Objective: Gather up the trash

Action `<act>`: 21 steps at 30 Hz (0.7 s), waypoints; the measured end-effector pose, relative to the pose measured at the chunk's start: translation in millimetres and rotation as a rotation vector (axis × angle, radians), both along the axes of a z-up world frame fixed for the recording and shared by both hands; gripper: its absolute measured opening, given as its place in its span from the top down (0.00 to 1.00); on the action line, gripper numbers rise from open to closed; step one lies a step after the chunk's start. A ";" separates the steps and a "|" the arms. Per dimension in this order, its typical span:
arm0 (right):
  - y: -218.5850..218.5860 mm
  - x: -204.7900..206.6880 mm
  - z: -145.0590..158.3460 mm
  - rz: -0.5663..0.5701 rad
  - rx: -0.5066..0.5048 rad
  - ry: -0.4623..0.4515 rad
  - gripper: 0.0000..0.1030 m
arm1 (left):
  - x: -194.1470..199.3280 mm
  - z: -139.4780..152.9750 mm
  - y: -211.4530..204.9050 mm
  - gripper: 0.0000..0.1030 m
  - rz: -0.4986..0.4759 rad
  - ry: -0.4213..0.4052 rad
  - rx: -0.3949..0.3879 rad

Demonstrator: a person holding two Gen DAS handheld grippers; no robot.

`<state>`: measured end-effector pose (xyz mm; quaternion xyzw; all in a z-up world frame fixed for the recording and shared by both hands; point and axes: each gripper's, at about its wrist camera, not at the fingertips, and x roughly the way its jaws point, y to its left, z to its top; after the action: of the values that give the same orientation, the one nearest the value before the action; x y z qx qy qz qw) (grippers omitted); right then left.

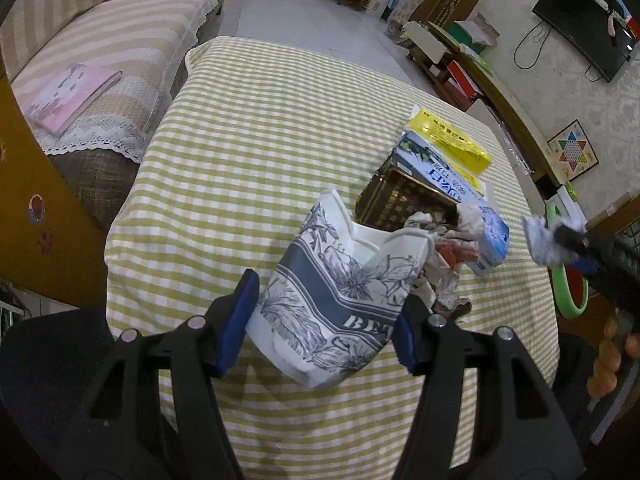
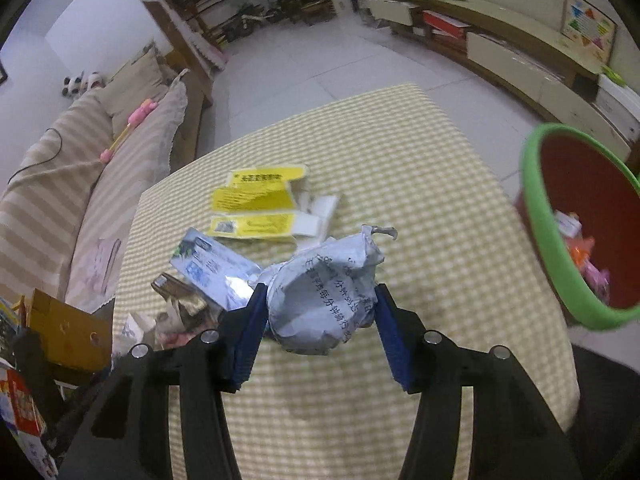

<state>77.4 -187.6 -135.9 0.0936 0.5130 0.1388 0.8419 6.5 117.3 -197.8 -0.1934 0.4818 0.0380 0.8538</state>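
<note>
My left gripper [image 1: 328, 296] is shut on a white paper bag [image 1: 340, 280] with a blue floral print, one blue pad on each side of it, just above the checked tablecloth [image 1: 260, 140]. My right gripper [image 2: 320, 292] is shut on a crumpled ball of printed paper [image 2: 324, 300]. That ball [image 1: 538, 240] also shows at the right edge of the left wrist view. Behind the bag lie crumpled tissues [image 1: 440, 268], a blue-white carton [image 1: 440, 176], a dark gold box [image 1: 400, 200] and a flattened yellow box [image 2: 256, 200].
A red bin with a green rim [image 2: 556, 240], trash inside, stands off the table's right edge. A striped sofa [image 1: 100, 40] with a pink book [image 1: 68, 96] lies to the left. A low TV cabinet [image 2: 500, 52] runs along the far right wall.
</note>
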 end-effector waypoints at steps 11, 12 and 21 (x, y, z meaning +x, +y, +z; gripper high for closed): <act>-18.8 -20.3 0.0 -0.034 0.004 0.010 0.50 | -3.5 2.6 -6.5 0.44 -0.001 -0.003 0.030; -19.1 -21.4 -0.4 -0.034 0.005 0.011 0.50 | -4.0 2.7 -6.7 0.44 0.000 -0.003 0.031; -23.7 -29.2 1.4 -0.042 0.012 0.007 0.50 | -7.4 5.0 -11.7 0.44 -0.009 -0.011 0.043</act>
<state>48.2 -211.3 -134.5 0.1098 0.5132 0.1236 0.8422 -0.9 105.6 -192.8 -0.1729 0.4770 0.0436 0.8606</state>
